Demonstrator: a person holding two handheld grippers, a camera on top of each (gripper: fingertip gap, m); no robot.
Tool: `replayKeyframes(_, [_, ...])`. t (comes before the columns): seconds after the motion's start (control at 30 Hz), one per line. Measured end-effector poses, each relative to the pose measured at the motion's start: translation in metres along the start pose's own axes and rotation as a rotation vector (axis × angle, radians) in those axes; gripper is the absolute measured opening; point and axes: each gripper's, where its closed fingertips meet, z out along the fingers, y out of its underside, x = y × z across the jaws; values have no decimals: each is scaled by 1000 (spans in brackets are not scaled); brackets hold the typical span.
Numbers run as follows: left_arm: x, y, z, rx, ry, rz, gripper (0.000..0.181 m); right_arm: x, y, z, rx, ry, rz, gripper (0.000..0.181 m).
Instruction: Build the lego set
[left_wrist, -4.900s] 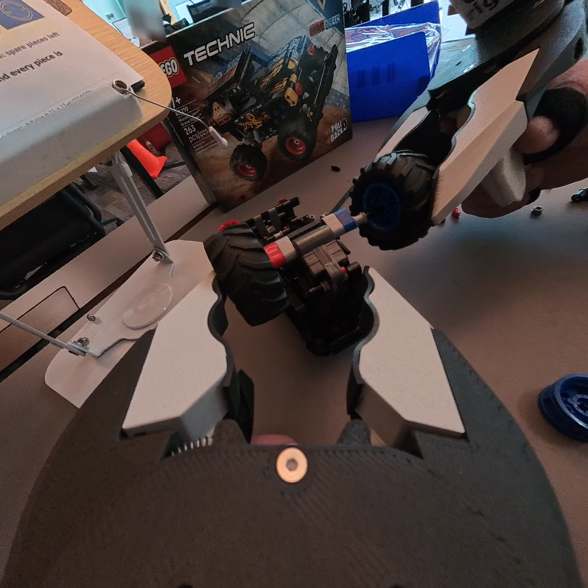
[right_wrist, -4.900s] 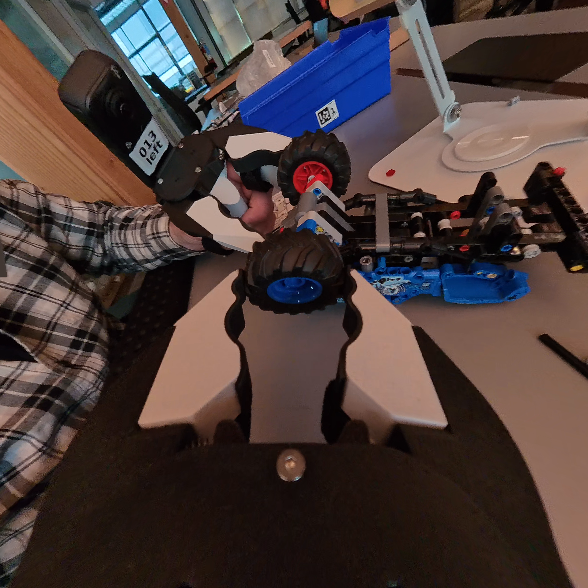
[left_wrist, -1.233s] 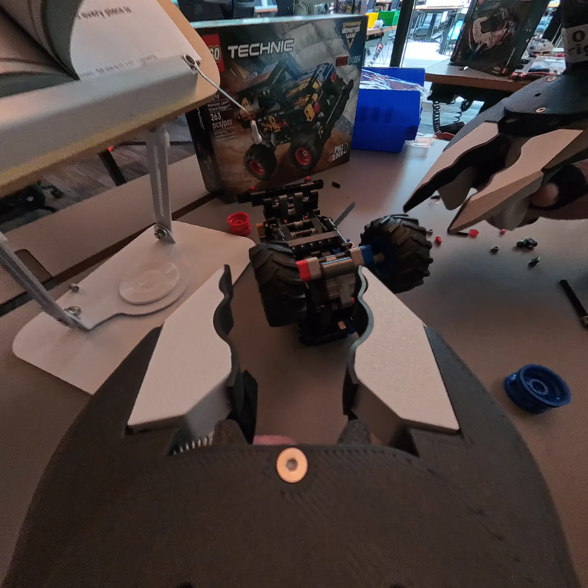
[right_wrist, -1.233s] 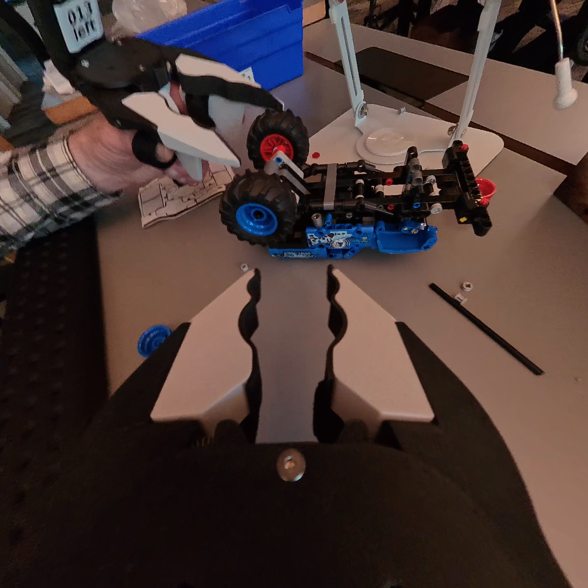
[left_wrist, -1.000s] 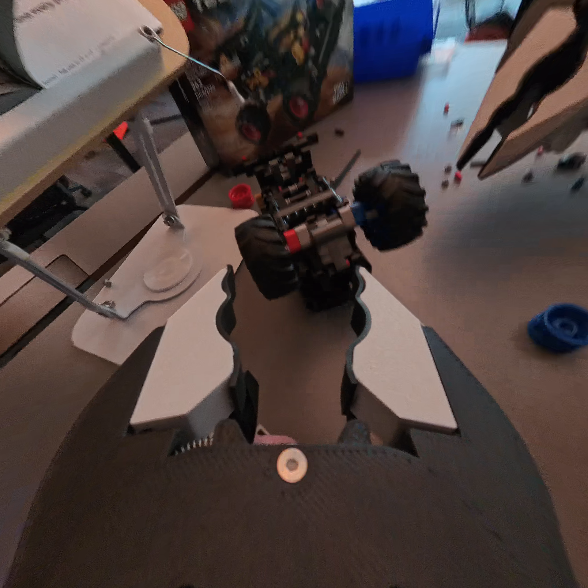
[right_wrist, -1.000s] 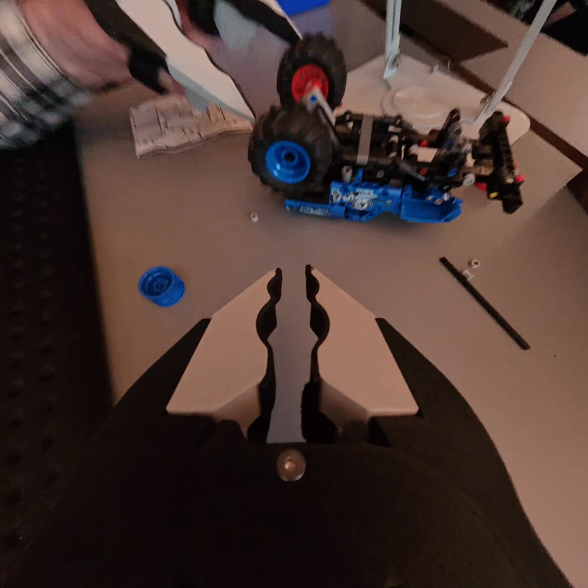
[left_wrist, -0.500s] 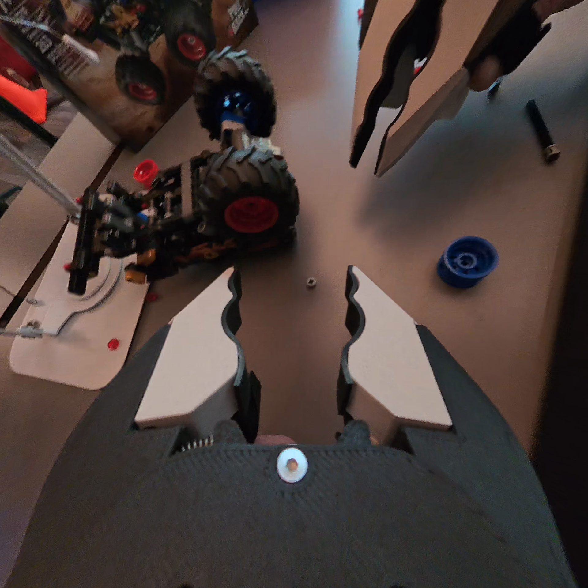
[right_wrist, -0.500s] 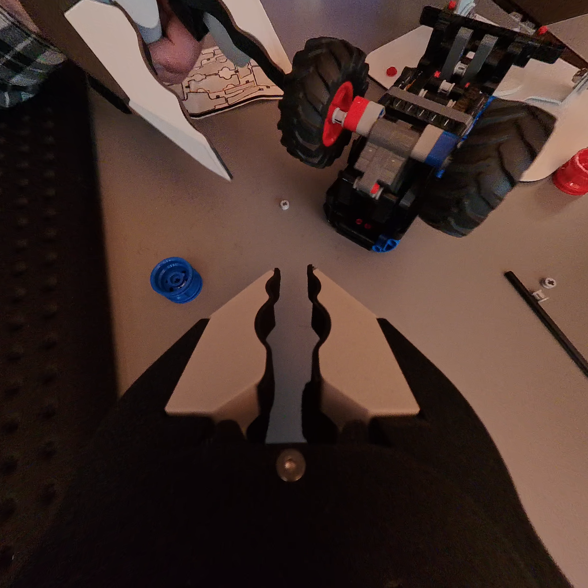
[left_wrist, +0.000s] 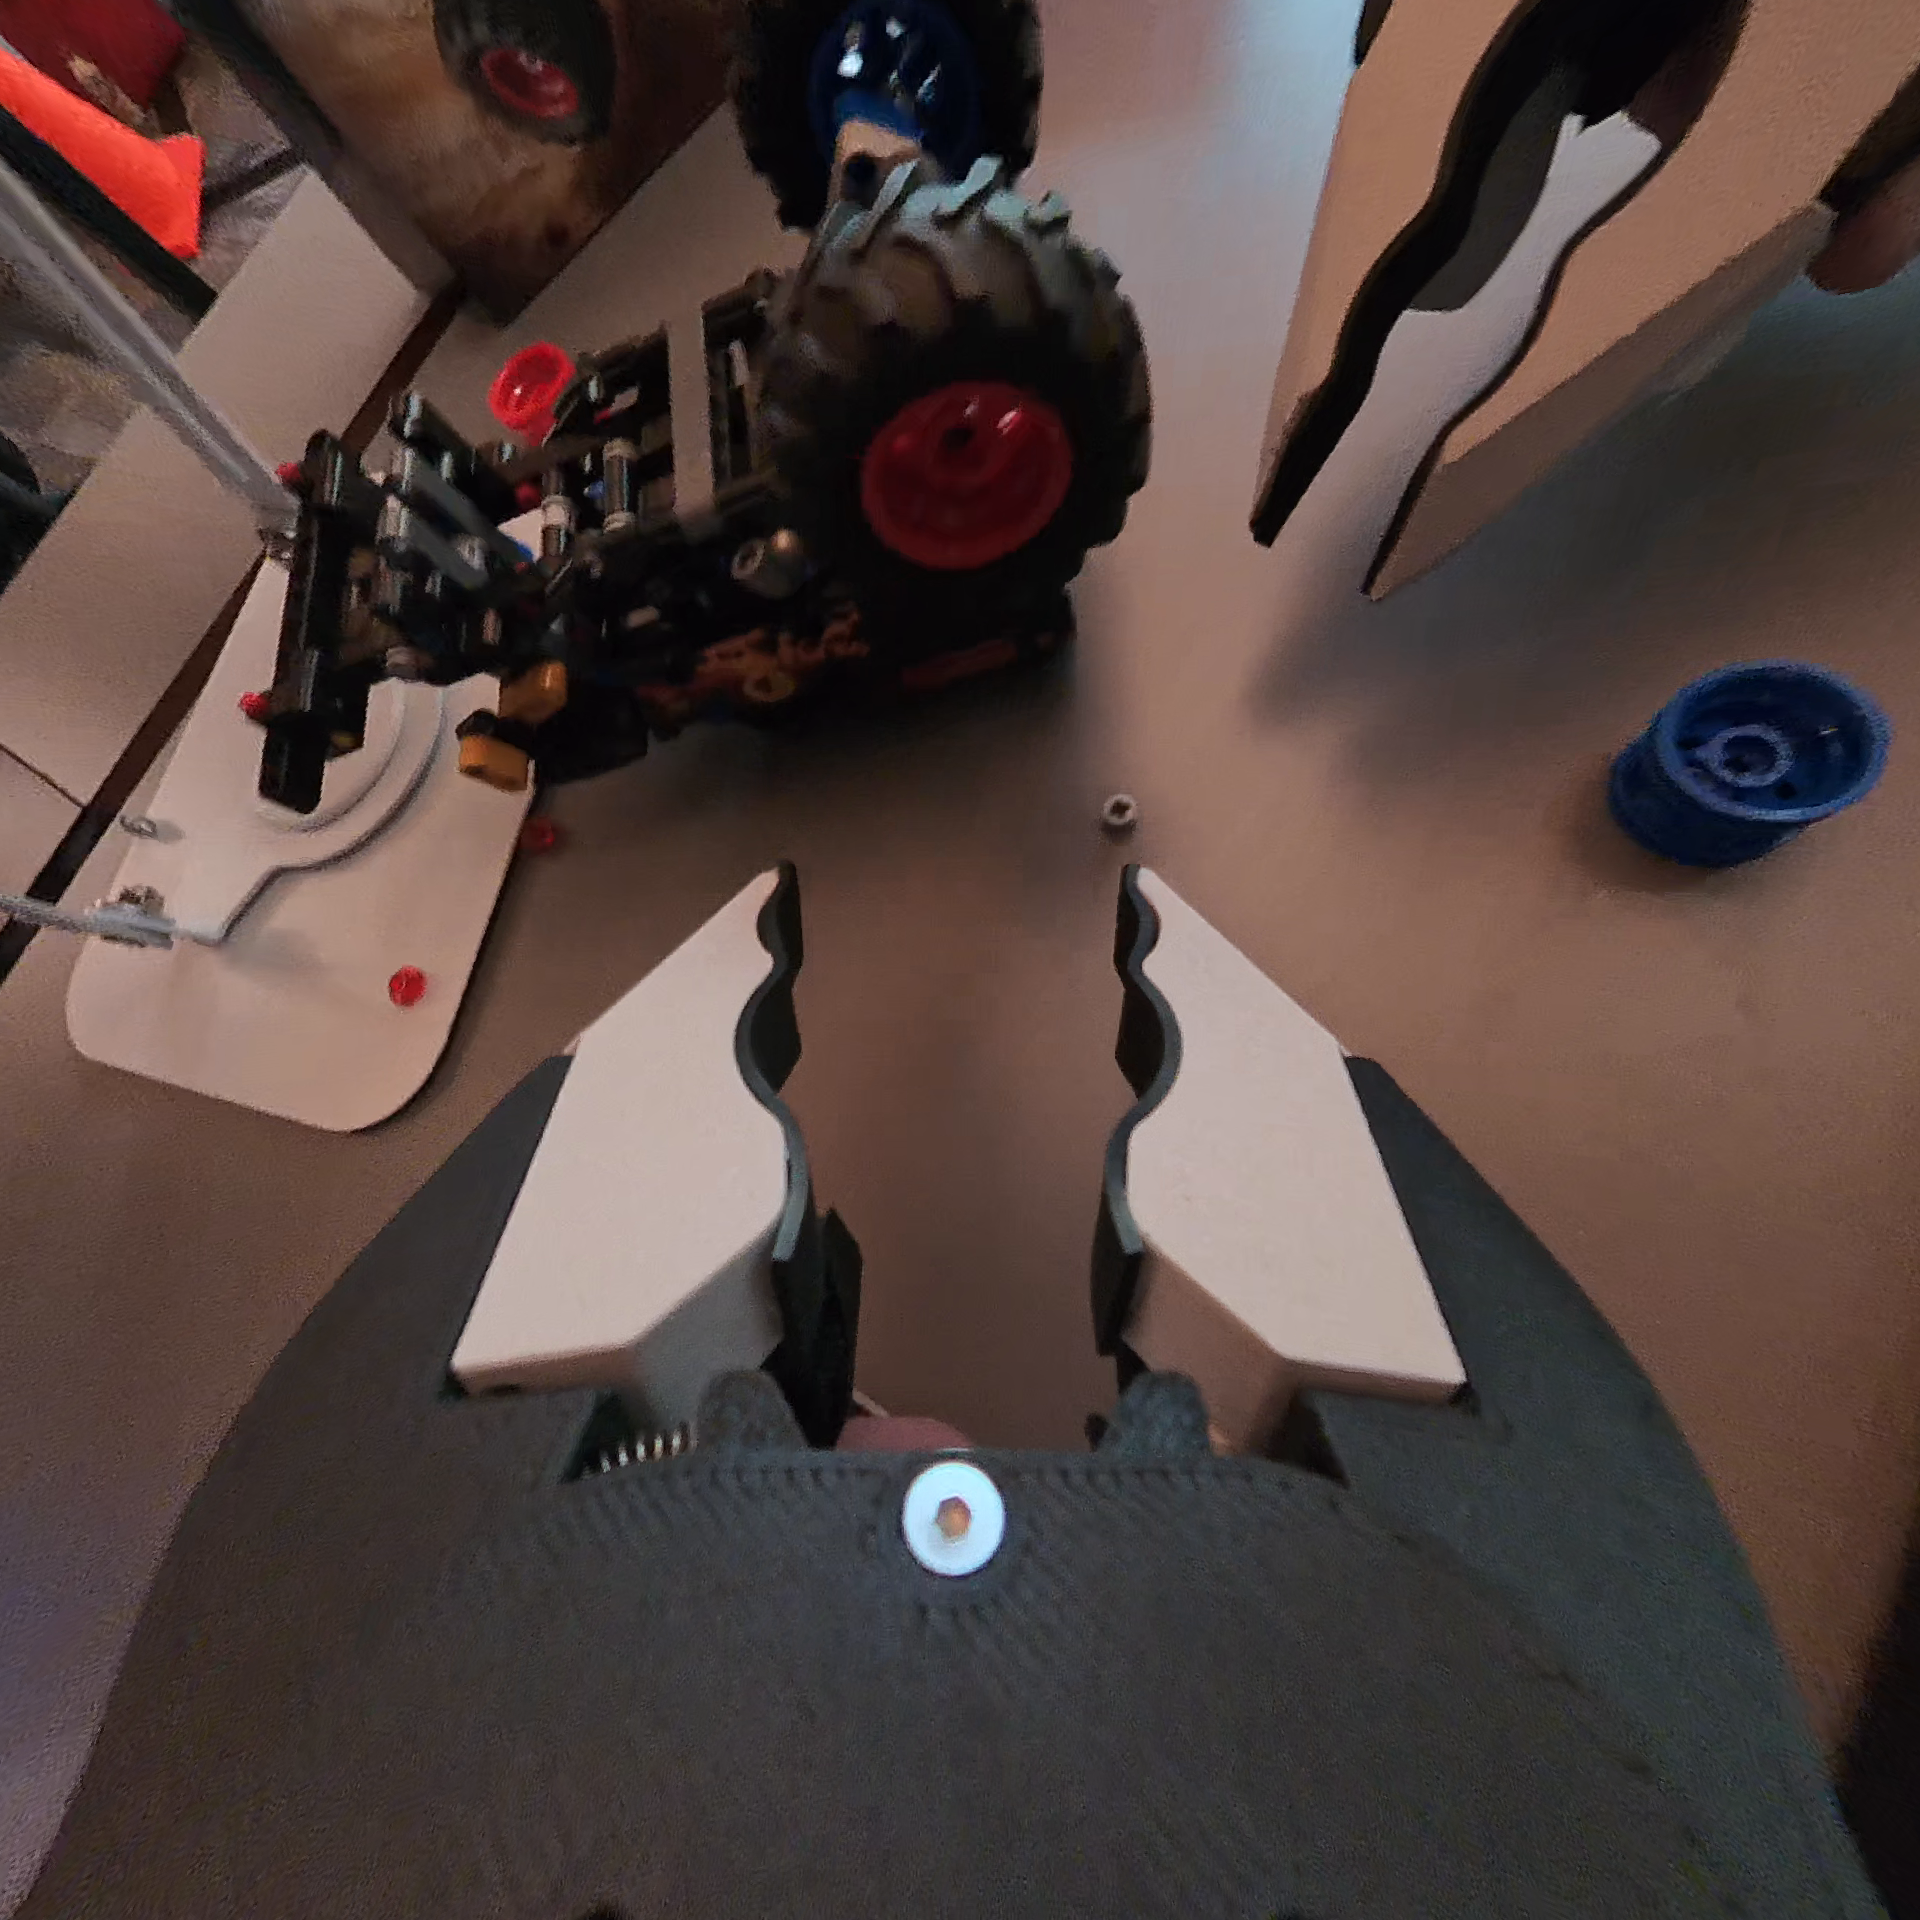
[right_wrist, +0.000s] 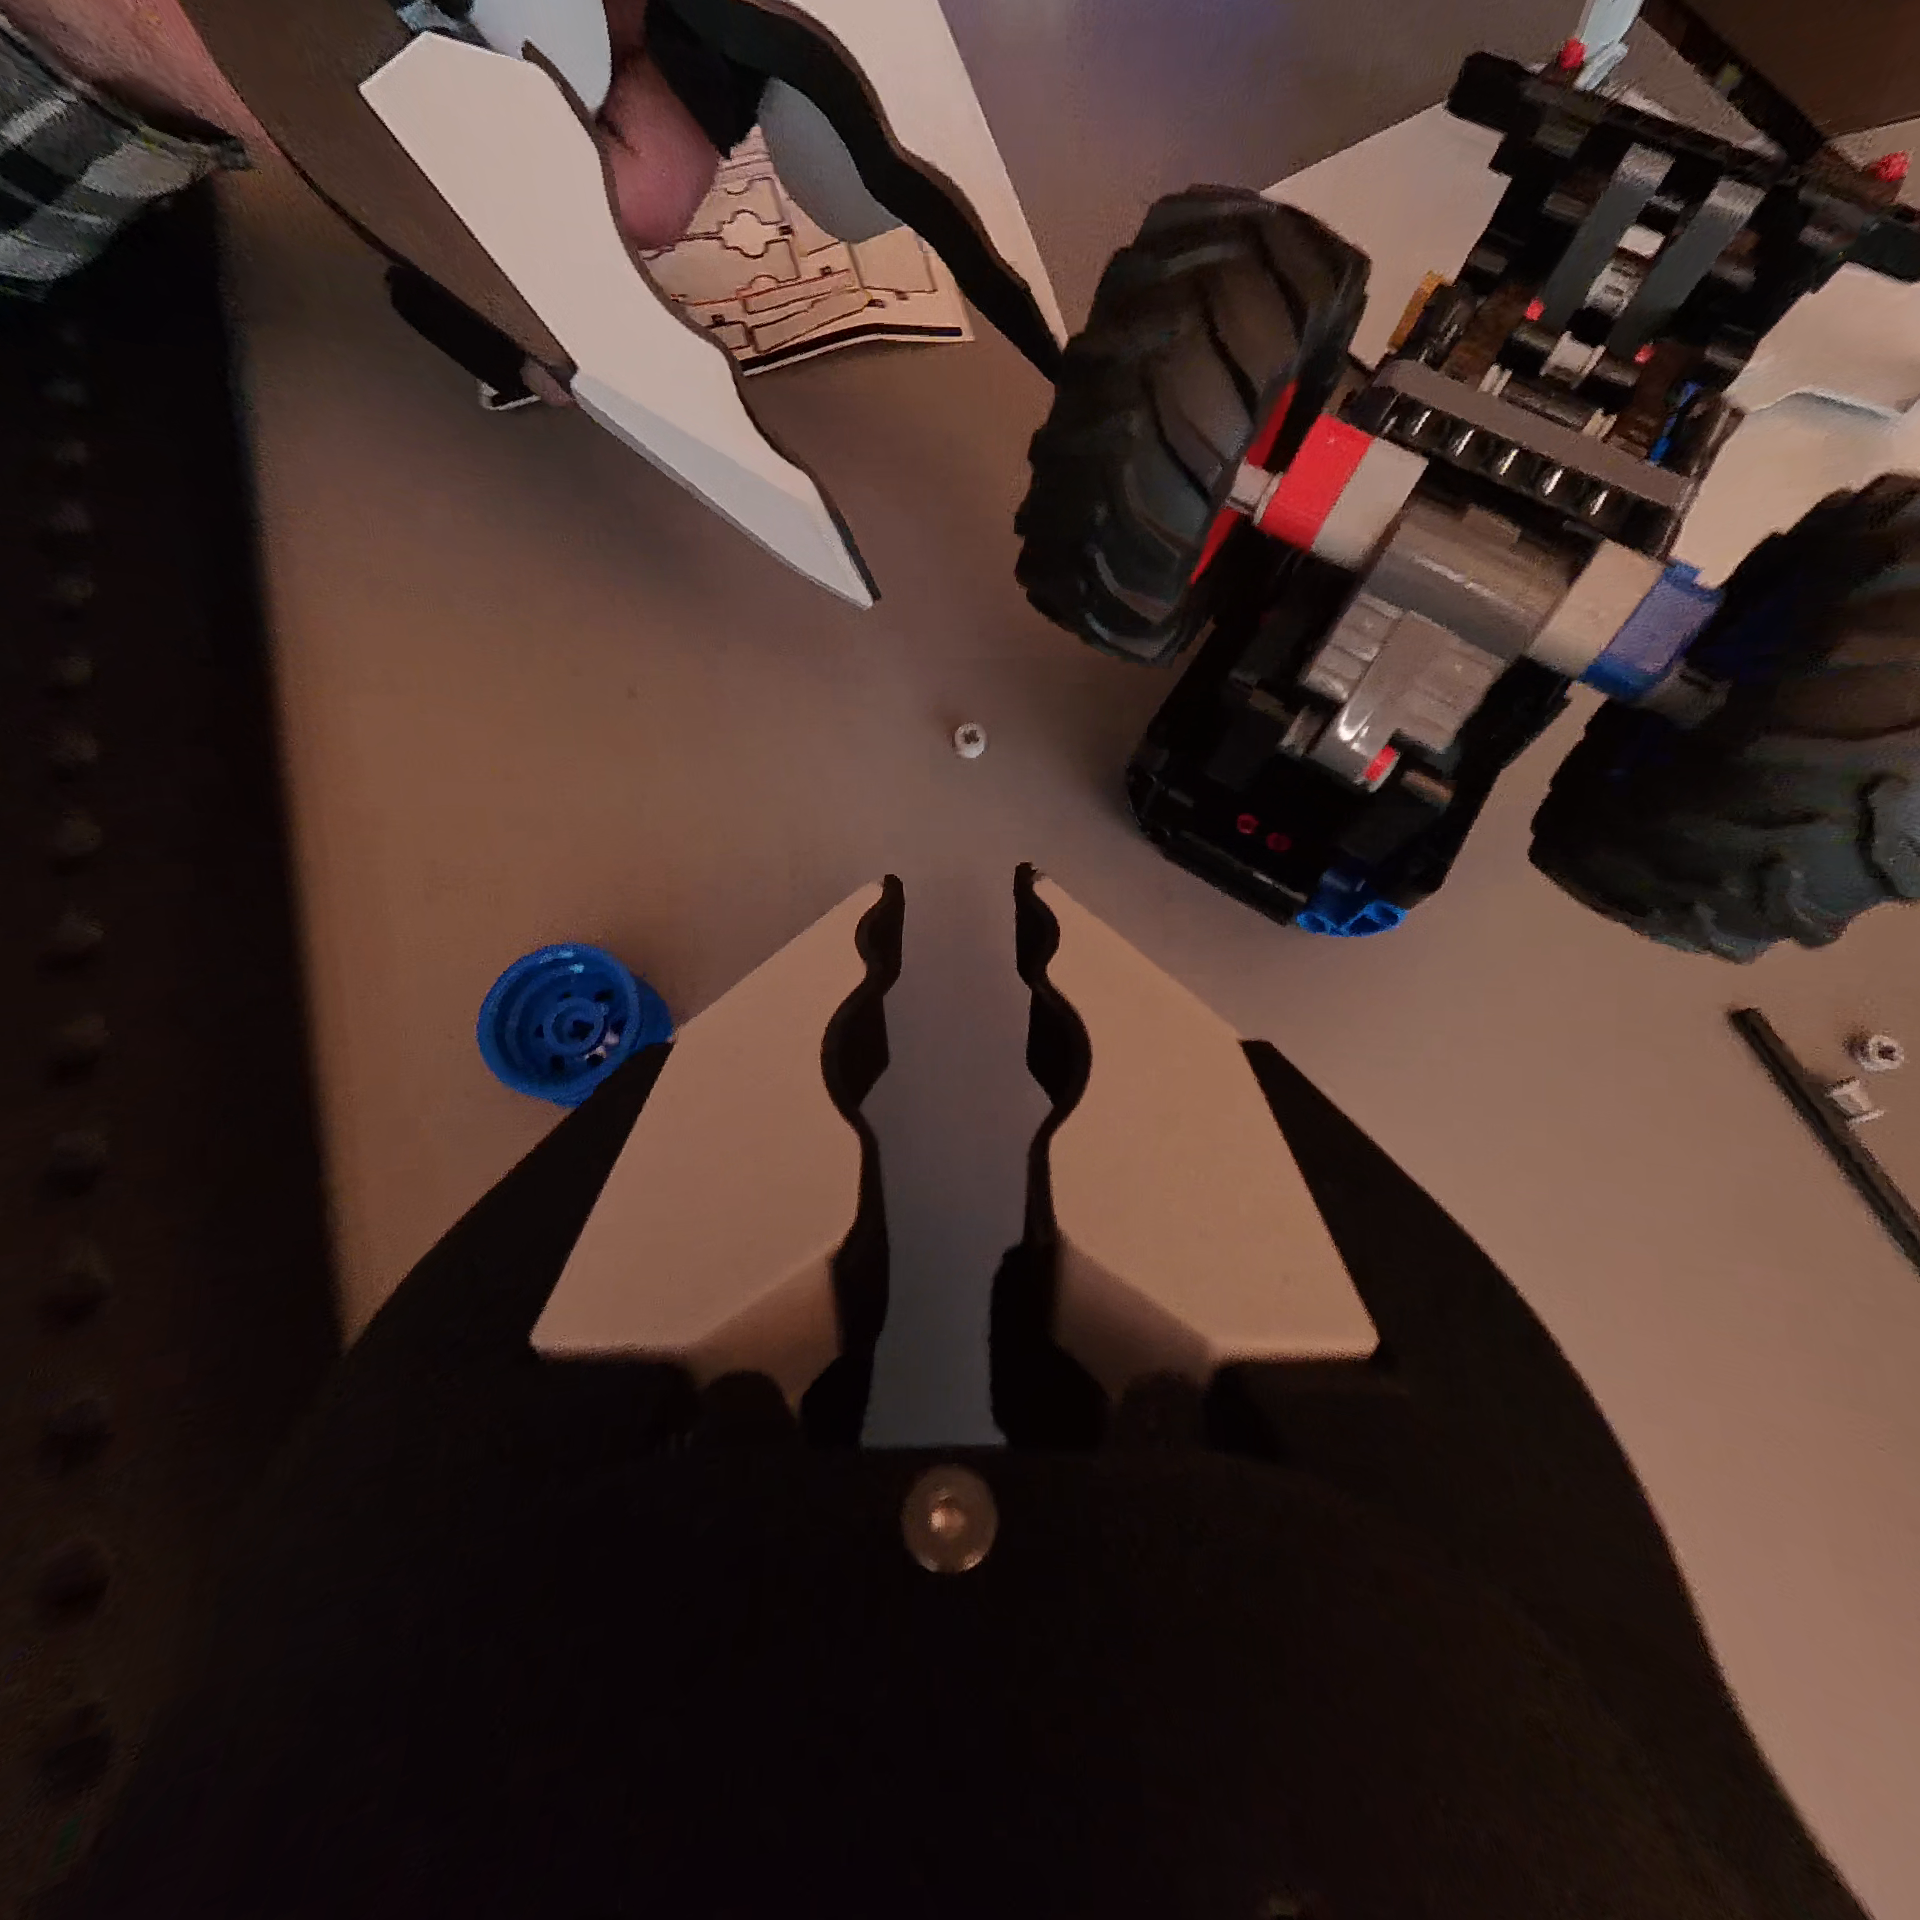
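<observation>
- Now the left gripper (left_wrist: 951, 883) hangs over the bench (left_wrist: 1455, 1039) with its fingers (left_wrist: 665, 1122) well apart and nothing between them; they are pale flat wedges with black wavy inner edges, on a dark ribbed body.
- Right gripper (right_wrist: 956, 873): same build, fingers (right_wrist: 1174, 1143) parted by a narrow gap, holding nothing.
- Truck (left_wrist: 727, 499), a half-built frame of black beams and grey pins, stands on the bench at 11 o'clock from the left gripper; in the right wrist view it sits at 1 to 2 o'clock (right_wrist: 1455, 623), rear end on.
- Its knobby black tyre with a red hub (left_wrist: 961, 488) faces the left camera; a second tyre with a blue hub (left_wrist: 894, 83) lies beyond it at 12 o'clock.
- Loose blue rim (left_wrist: 1745, 758), round and ribbed, lies at 2 o'clock of the left gripper, apart from the truck; the right view has it at 10 o'clock (right_wrist: 566, 1023), just beside the left finger.
- Small pale bush (right_wrist: 968, 738) lies on the bench at 12 o'clock of the right gripper, near the truck.
- White stand base (left_wrist: 281, 935), flat and smooth, lies at 9 to 10 o'clock, under the truck's front end.
- Thin black axle (right_wrist: 1829, 1132) lies at 3 o'clock in the right view.
- Since 4.9 s ago: the right fingers have let go of the blue-hub tyre, now on the truck, and both grippers have drawn back from the truck.
</observation>
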Motion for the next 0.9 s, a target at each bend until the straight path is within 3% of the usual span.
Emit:
replayKeyframes(0.1, [-3, 1, -3, 19, 1, -16, 58, 2, -6, 1, 7, 37, -8, 22])
replayKeyframes(0.23, [-9, -13, -5, 90, -37, 0, 57, 21, -9, -16, 48, 107, 82, 39])
replayKeyframes(0.37, [-17, -39, -2, 168, -72, 59, 48, 53, -25, -41, 192, 228, 225, 88])
replayKeyframes(0.57, [2, -63, 16, 209, -22, 107, 37, 68, -27, -11, 124, 230, 208, 139])
replayKeyframes(0.73, [0, -65, 19, 206, -3, 135, 32, 80, -39, -16, 173, 149, 179, 129])
replayKeyframes(0.9, [-9, -67, 18, 213, 21, 127, 50, 80, -33, -16, 150, 113, 155, 127])
